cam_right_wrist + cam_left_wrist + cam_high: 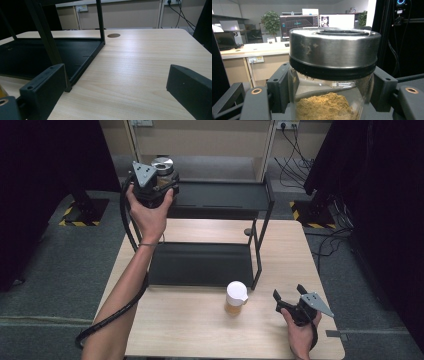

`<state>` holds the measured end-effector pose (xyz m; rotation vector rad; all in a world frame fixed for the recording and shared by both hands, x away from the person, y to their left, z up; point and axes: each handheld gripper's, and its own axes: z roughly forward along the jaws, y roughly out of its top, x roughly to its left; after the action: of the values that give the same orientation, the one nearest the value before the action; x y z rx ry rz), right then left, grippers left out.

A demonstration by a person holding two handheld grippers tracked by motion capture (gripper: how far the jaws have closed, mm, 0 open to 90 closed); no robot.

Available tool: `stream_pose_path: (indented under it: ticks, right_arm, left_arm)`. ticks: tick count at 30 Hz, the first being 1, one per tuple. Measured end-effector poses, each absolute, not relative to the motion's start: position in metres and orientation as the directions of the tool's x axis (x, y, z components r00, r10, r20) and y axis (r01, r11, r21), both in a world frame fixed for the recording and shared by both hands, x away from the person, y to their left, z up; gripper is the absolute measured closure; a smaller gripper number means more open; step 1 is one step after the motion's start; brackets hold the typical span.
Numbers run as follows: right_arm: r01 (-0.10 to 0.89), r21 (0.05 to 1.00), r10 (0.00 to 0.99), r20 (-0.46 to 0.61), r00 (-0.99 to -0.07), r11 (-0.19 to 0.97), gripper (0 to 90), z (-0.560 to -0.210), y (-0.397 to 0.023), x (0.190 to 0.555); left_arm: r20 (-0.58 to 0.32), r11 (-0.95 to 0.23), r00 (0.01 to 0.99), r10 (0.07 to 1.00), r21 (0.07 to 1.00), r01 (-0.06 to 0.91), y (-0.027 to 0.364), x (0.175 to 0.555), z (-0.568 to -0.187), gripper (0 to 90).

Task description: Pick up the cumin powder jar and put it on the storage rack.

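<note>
From above, the left gripper point(156, 184) holds a clear glass jar with a steel lid point(162, 169) at the left end of the black two-tier metal rack's point(220, 195) top shelf. Its own view shows jaws clamping the jar point(332, 75) of brown powder. The right gripper point(115, 92) stands spread above the light wooden table point(140, 65)

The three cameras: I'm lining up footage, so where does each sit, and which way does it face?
High view: above the table, looking forward and down; both forearms, left gripper and right gripper show.
Left gripper view: on the left gripper, facing offices beyond; its jaws clamp the steel-lidded jar.
Right gripper view: on the right gripper, low over the table; its jaws stand open.
Shared: the high and right gripper views both show the black shelf rack.
</note>
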<state>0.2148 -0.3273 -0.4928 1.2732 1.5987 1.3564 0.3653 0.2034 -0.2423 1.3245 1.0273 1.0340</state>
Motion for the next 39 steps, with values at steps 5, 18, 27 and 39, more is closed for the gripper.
stream_pose_path:
  ticks: [5, 18, 27, 39]
  right_arm:
    - [0.246, 0.969, 0.951, 0.092, -0.296, -0.017, 3.2, -0.493, -0.327, 0.215]
    - [0.247, 0.969, 0.951, 0.092, -0.296, -0.017, 3.1, -0.493, -0.327, 0.215]
    - [0.247, 0.969, 0.951, 0.092, -0.296, -0.016, 3.1, -0.493, -0.327, 0.215]
    - [0.250, 0.968, 0.950, 0.093, -0.297, -0.017, 3.1, -0.492, -0.328, 0.215]
  left_arm:
    - [-0.034, 0.031, 0.252, 0.967, 0.999, 0.014, 0.206, 0.367, -0.244, 30.7]
    - [-0.036, 0.036, 0.258, 0.965, 0.999, 0.007, 0.207, 0.368, -0.246, 30.6]
    - [-0.044, 0.048, 0.255, 0.966, 0.999, -0.011, 0.206, 0.366, -0.248, 20.9]
    - [-0.007, 0.028, 0.232, 0.973, 0.996, -0.090, 0.200, 0.350, -0.255, 1.2]
